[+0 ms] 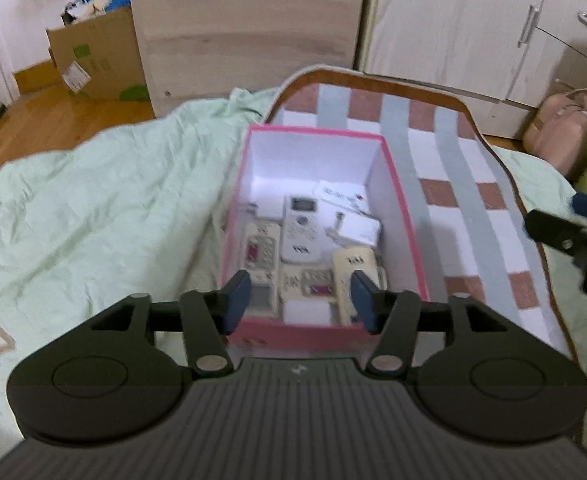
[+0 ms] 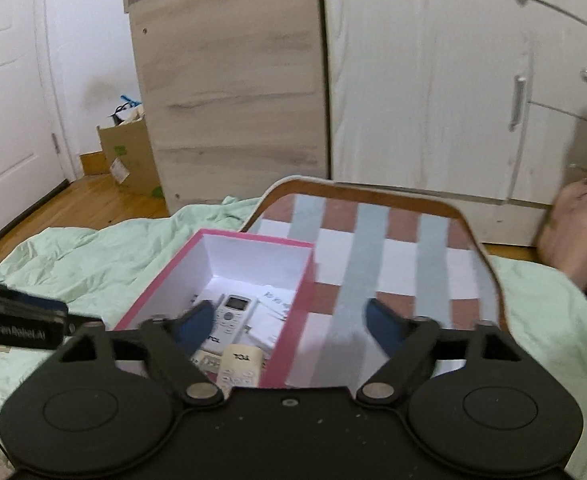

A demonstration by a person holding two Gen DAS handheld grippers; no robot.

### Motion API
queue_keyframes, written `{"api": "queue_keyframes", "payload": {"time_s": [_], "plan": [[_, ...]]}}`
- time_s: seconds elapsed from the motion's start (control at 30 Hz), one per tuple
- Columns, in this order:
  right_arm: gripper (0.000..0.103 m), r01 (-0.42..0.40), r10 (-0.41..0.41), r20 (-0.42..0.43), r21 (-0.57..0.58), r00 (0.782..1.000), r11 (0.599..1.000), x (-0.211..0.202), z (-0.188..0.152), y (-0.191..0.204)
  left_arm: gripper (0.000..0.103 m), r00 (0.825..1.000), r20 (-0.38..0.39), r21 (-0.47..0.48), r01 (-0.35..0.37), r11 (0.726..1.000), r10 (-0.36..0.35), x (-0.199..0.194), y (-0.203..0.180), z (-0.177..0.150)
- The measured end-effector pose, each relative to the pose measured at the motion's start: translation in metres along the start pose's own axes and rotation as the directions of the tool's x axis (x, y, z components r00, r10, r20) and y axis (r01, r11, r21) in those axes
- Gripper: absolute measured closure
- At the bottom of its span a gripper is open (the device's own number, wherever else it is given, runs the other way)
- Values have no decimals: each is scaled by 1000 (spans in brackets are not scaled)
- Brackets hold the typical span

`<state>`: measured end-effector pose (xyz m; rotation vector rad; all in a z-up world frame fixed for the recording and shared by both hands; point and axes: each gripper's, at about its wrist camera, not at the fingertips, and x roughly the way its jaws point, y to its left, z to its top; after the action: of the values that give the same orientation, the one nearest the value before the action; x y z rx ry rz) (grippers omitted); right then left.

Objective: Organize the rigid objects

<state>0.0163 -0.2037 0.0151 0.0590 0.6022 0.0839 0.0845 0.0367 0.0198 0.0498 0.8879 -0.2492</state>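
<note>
Pink box [image 1: 317, 332] sits on my checked tray [image 1: 469, 216], remotes [image 1: 302, 232] packed inside. My left gripper [image 1: 300, 298] hangs above it — jaws parted, empty. My right gripper [image 2: 289, 320] gapes wide — nothing held.

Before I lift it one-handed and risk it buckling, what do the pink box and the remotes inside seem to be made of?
The pink box looks like thin cardboard: matte pink outside, plain white inside, with straight folded corners. It may flex under load. The white remote and the yellowed remotes look like hard moulded plastic with button grids; the cream tint suggests aged plastic. Blur hides finer finish.
</note>
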Motion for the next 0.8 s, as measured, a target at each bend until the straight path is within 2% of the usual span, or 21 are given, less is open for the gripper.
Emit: {"api": "queue_keyframes", "payload": {"time_s": [0.1, 0.23, 0.3, 0.4, 0.6, 0.7, 0.8], "plan": [[2, 47, -47, -3, 29, 999, 998, -15, -9, -4, 39, 999, -17, 9, -29, 1000, 29, 0, -5, -13], [1, 123, -121, -32, 72, 992, 990, -22, -19, -4, 33, 998, -20, 52, -59, 997, 60, -3, -12, -20], [1, 122, -120, -33, 70, 992, 990, -26, -21, -5, 14, 999, -12, 50, -48, 998, 48, -7, -13, -25], [1, 99, -94, -64, 84, 994, 992, -30, -22, -6, 5, 999, 0, 60, -39, 997, 39, -10, -13, -33], [1, 92, -83, -106, 85, 991, 992, -34, -26, -3, 4, 996, -75, 50, -45, 998, 48, 0, -11, -44], [2, 99, -91, -120, 62, 989, 993, -34, -27, 2, 4, 993, -90, 56, -66, 996, 71, 1, -12, -48], [2, 120, -115, -119, 37, 986, 992, -33, -27, 4, 4, 994, -96, 36, -57, 998, 60, -1, -11, -47]]}}
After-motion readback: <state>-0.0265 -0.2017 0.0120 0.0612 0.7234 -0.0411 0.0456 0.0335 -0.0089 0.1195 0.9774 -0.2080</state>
